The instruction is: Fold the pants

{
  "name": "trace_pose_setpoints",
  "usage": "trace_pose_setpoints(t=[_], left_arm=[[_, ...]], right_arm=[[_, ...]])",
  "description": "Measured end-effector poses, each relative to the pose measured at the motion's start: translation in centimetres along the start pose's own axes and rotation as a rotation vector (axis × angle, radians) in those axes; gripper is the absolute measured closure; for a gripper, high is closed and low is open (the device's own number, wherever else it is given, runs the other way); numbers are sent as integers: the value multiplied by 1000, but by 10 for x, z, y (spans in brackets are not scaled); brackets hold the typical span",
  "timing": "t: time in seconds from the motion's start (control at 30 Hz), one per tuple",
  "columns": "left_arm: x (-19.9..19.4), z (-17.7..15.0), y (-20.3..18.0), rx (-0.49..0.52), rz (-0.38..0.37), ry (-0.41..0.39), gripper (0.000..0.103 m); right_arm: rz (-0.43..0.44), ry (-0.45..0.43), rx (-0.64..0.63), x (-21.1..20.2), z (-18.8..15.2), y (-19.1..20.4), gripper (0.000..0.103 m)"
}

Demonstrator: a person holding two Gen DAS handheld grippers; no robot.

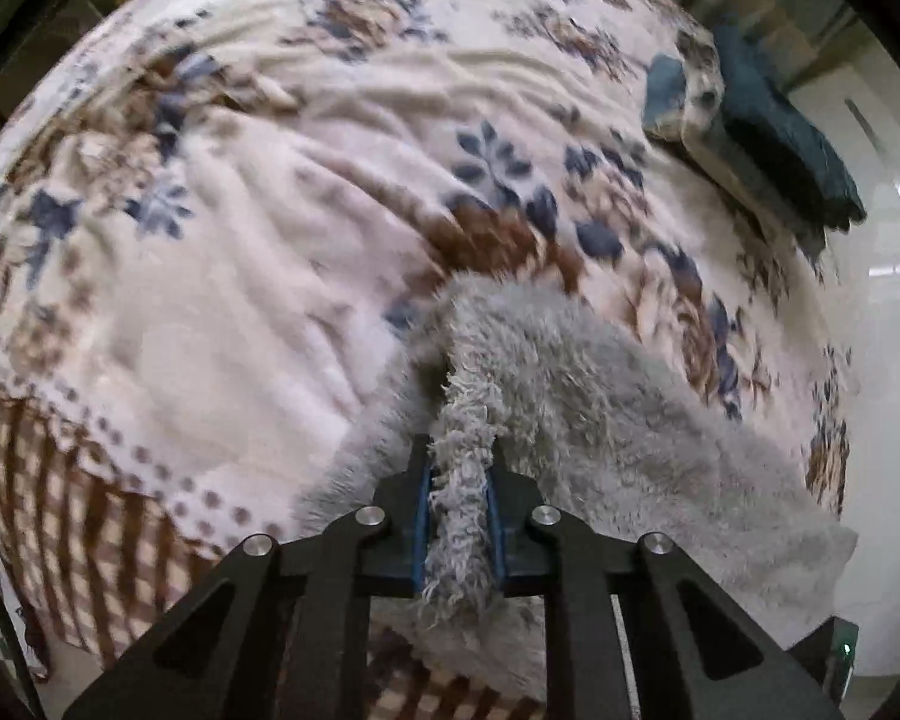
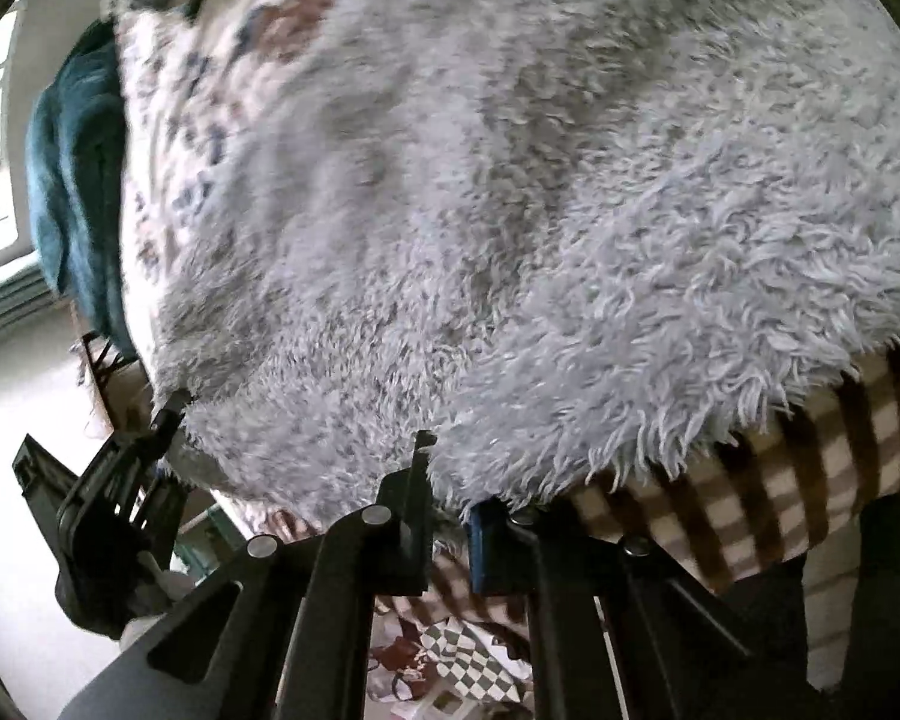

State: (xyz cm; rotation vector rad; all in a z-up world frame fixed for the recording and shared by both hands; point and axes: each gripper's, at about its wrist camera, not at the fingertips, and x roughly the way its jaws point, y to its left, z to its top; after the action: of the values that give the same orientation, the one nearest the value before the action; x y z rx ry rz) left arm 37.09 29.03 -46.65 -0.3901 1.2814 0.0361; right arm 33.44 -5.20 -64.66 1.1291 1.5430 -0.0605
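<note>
Floral cream fleece blanket point(image 1: 222, 276) covers the bed; grey shaggy fleece pants point(image 1: 570, 396) lie at its near edge. Left hand-held gripper point(image 1: 459, 480) is clamped on a raised ridge of pile, right hand-held gripper point(image 2: 450, 480) on the hem, apparently ready for a fold. No containers seen.

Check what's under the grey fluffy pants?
The grey fluffy pants lie on a floral blanket, whose brown checked border shows below their edge. Whatever lies beneath the blanket is covered.
</note>
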Motion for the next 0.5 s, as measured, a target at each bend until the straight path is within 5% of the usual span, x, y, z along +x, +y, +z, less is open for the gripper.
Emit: trace_pose_setpoints(t=[0.17, 0.33, 0.4, 0.47, 0.5], left_arm=[[5, 4, 23, -20, 51, 15, 91], [50, -9, 40, -38, 115, 109, 86], [42, -11, 35, -56, 134, 95, 74], [27, -13, 26, -46, 128, 73, 67], [17, -15, 20, -39, 126, 60, 52]], right_arm=[[4, 10, -34, 3, -5, 4, 93], [-71, 107, -22, 52, 7, -19, 86], [-31, 148, -2, 54, 7, -23, 72], [-11, 164, -43, 44, 5, -17, 15], [-7, 149, -80, 32, 1, -11, 8]])
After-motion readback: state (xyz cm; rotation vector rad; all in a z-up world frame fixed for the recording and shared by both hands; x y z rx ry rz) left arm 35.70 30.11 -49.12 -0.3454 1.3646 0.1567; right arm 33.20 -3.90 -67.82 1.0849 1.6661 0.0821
